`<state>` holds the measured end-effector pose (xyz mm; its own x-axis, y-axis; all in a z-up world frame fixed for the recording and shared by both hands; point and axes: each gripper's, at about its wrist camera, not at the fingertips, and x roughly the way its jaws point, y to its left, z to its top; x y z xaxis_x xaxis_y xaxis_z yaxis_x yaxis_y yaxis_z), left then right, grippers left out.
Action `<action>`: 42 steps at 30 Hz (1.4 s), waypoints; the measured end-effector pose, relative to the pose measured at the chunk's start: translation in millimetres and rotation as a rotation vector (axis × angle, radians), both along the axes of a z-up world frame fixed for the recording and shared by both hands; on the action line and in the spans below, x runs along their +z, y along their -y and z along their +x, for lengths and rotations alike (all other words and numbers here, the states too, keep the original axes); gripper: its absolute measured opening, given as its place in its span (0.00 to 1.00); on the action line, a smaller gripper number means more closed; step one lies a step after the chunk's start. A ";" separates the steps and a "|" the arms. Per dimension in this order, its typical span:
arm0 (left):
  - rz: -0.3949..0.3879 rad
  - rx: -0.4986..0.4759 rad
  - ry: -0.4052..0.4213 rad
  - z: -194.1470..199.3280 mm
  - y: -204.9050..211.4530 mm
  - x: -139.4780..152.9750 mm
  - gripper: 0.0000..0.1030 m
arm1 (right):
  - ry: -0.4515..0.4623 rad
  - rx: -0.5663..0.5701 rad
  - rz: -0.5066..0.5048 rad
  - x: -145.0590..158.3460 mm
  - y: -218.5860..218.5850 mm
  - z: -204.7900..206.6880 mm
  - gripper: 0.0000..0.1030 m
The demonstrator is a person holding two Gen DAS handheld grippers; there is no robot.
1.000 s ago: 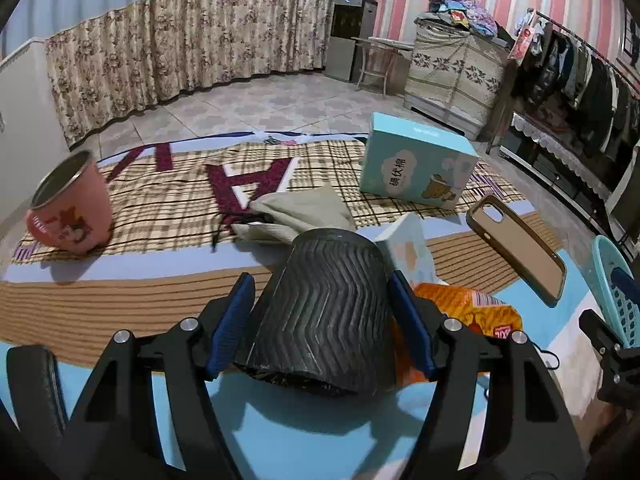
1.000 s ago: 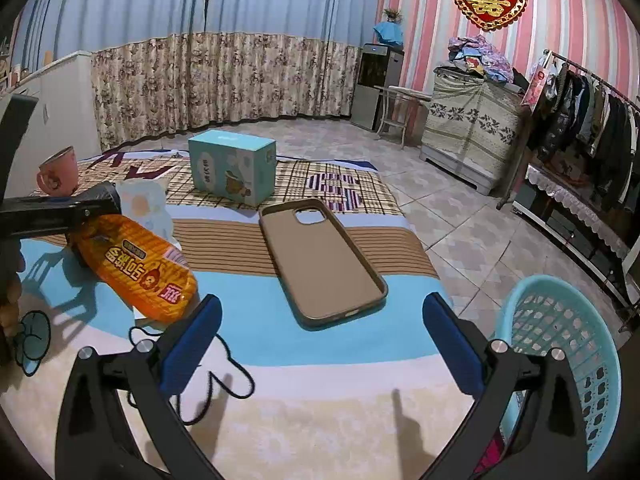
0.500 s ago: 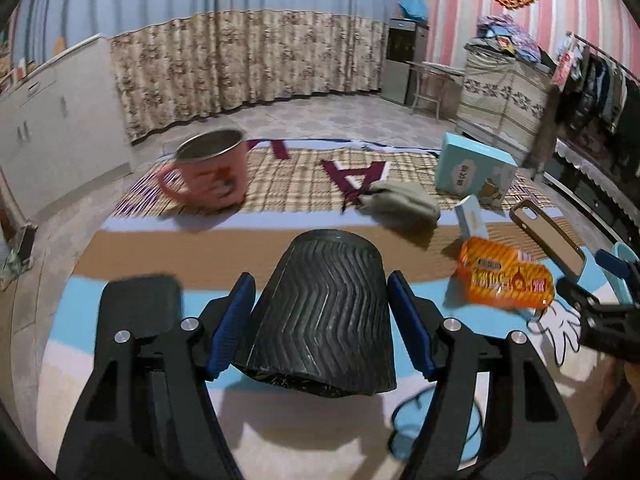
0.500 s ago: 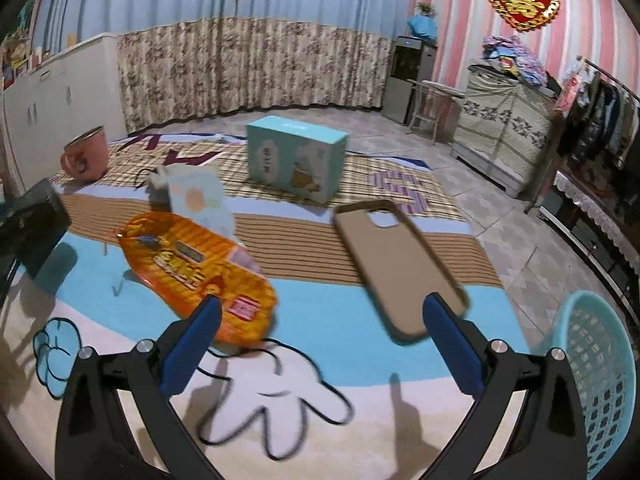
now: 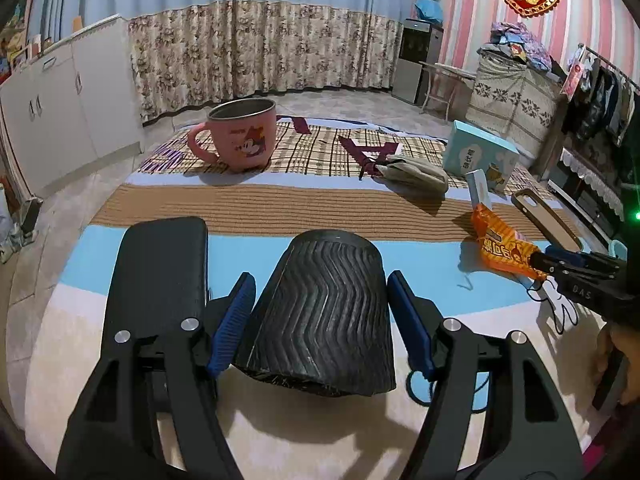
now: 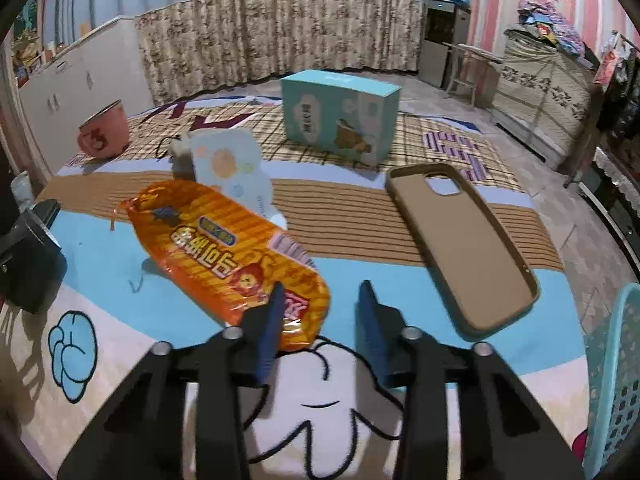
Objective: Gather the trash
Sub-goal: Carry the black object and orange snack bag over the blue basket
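Orange wrapper (image 6: 228, 248) sits by phone case (image 6: 464, 244), right tool (image 6: 320, 300) closing on its end.

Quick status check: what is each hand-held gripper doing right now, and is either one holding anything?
Left hand-held gripper: holding the black ridged bin.
Right hand-held gripper: jaws closing around the orange snack wrapper, edge between them, not yet clamped.
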<state>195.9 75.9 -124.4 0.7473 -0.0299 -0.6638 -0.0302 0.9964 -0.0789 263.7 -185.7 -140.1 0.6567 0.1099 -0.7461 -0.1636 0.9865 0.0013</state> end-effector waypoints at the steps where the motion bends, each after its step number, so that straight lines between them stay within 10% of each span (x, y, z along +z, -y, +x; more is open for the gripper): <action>1: 0.000 0.001 -0.001 -1.1 0.4 -0.3 0.65 | 0.000 0.007 0.000 -0.2 -1.4 -0.4 0.22; 7: 0.000 0.002 -0.006 -5.0 1.9 -0.8 0.64 | 0.024 0.030 0.007 5.4 -3.0 -5.3 0.07; 42: 0.030 -0.213 0.128 -30.7 164.0 71.6 0.64 | 0.302 -0.286 0.021 111.9 198.2 -134.5 0.05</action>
